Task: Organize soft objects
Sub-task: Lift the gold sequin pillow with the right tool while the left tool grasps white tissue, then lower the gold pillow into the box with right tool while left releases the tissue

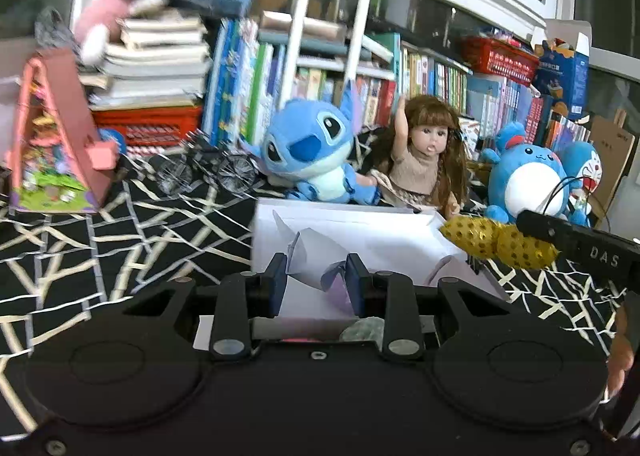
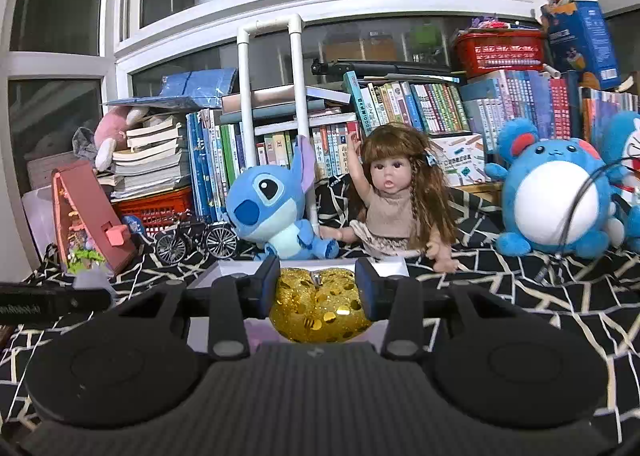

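Gold heart held over the white box

The right tool (image 2: 318,288) grips the sequined gold heart (image 2: 318,306) above the open white box (image 1: 360,224) on the patterned surface (image 1: 120,224). The left tool (image 1: 318,276) is narrowed on crumpled white paper (image 1: 316,256) inside that box.

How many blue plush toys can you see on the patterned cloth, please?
3: Stitch plush left of the doll, round blue plush right of her, Doraemon plush at the far right edge, partly cut off.

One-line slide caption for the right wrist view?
Right tongs grip a gold sequin apple above the white box, doll behind.
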The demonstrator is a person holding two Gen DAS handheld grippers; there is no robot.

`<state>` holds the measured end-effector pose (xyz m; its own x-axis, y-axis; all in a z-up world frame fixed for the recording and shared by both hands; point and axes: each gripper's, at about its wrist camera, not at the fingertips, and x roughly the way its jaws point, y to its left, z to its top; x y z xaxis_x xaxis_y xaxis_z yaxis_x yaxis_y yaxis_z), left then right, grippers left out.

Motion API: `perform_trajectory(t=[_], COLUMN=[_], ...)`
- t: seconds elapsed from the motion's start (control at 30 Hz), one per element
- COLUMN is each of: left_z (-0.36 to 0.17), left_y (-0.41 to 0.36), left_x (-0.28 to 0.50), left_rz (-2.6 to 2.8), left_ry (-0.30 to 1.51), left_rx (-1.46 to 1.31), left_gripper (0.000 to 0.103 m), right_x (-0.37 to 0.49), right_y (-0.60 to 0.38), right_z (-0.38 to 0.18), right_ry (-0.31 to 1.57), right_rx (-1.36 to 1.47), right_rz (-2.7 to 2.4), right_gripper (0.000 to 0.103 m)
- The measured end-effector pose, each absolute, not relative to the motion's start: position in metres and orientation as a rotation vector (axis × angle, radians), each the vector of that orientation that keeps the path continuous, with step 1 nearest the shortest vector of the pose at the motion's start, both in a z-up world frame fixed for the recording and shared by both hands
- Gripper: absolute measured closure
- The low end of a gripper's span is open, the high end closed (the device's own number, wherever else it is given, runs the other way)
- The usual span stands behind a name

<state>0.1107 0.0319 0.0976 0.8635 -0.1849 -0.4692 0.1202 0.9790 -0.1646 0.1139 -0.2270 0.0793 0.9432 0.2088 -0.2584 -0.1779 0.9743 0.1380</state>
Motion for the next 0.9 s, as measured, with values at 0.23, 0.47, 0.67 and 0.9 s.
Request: perform_trajectory(t=[0.23,0.47,0.67,0.9], left_z=[0.082,0.053,0.038,0.032], left_y=[0.023,0.012,0.002,0.004], left_x=[0.180,0.229,0.241,0.240], left_rz=[-0.148,-0.143,-0.128,-0.135], left_ry=[0.626,0.768,0.794,0.816], left_rx=[-0.123,-0.131,-0.095,-0.099], left_gripper=[0.073,0.073,0.073,0.073], right_x=[0.175,0.225,0.247,0.251], right_y=[-0.224,-0.209,-0.192,-0.181], right_z=[0.080,0.065,0.045,0.027], right_ry=[0.362,0.459,0.510,0.565], right_rx=[0.156,0.191,0.169,0.148], right_rz=[0.201,0.208,0.193,0.200], right_gripper=[0.058,0.058,0.058,0.058])
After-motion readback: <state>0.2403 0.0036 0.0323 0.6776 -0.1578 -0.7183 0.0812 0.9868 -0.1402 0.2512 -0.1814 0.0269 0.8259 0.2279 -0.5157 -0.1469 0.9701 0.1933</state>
